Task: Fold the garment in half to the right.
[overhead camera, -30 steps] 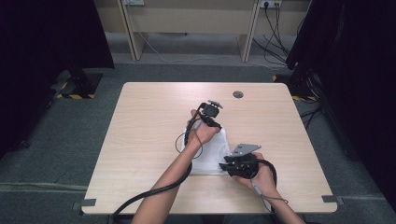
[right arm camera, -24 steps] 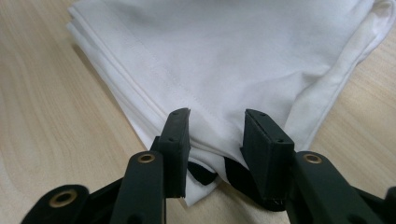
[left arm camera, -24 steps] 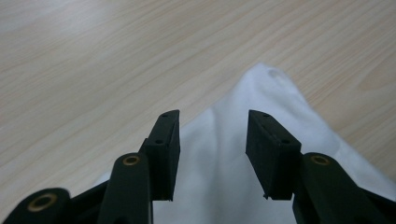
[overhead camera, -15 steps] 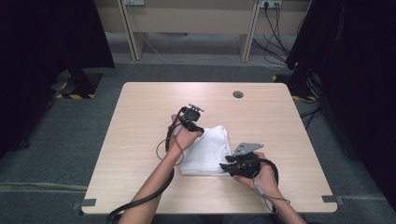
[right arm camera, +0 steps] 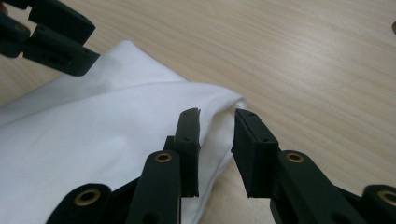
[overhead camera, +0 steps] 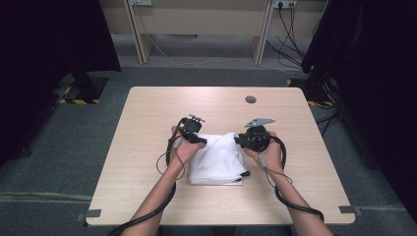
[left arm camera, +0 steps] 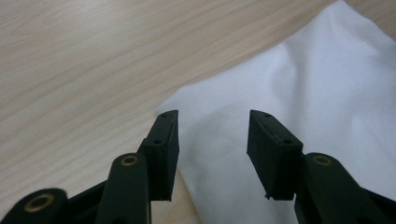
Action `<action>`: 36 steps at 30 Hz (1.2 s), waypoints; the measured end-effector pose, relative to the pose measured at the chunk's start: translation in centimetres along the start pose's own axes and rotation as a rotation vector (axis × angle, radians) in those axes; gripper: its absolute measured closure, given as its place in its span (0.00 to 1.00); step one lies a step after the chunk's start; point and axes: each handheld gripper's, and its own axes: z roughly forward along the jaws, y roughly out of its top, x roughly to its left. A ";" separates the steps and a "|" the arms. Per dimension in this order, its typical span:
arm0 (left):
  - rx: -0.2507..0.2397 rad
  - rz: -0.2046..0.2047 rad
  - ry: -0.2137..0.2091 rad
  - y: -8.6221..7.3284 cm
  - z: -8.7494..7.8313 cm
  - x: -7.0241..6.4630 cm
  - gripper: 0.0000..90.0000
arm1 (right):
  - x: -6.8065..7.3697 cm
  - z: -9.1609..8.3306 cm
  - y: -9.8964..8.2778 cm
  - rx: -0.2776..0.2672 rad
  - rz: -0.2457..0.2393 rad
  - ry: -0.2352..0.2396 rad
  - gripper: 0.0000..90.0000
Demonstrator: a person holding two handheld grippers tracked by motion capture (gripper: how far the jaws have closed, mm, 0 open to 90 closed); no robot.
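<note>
Evidently the work in hand was folding the white cloth (overhead camera: 219, 158), which lay bunched near the middle of the surface (overhead camera: 147, 113), its far edge lifted into soft humps. The left gripper (left arm camera: 212, 135) hovered at the cloth's ten o'clock corner with its jaws released, one jaw over bare wood and the other over fabric, nothing pinched. The right gripper (right arm camera: 217, 140) sat at the two o'clock corner; its jaws had just been closing, with the rolled edge of the cloth between them, though a sliver of gap showed and the pads did not yet press. To do this well, I judged, each gripper should bite only the top layer close to its corner, both at matching depth, before lifting together toward six o'clock.
</note>
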 end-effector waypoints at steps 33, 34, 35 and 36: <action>0.058 0.016 0.003 0.4 2.5 -1.0 0.60 | -0.9 0.3 -0.2 0.247 -0.076 0.041 0.99; 0.054 0.017 0.005 0.3 2.3 -1.1 0.60 | -0.9 0.3 -0.2 0.247 -0.076 0.041 0.98; 0.054 0.017 0.005 0.3 2.3 -1.1 0.60 | -0.9 0.3 -0.2 0.247 -0.076 0.041 0.98; 0.054 0.017 0.005 0.3 2.3 -1.1 0.60 | -0.7 0.2 -0.1 0.247 -0.094 0.022 0.93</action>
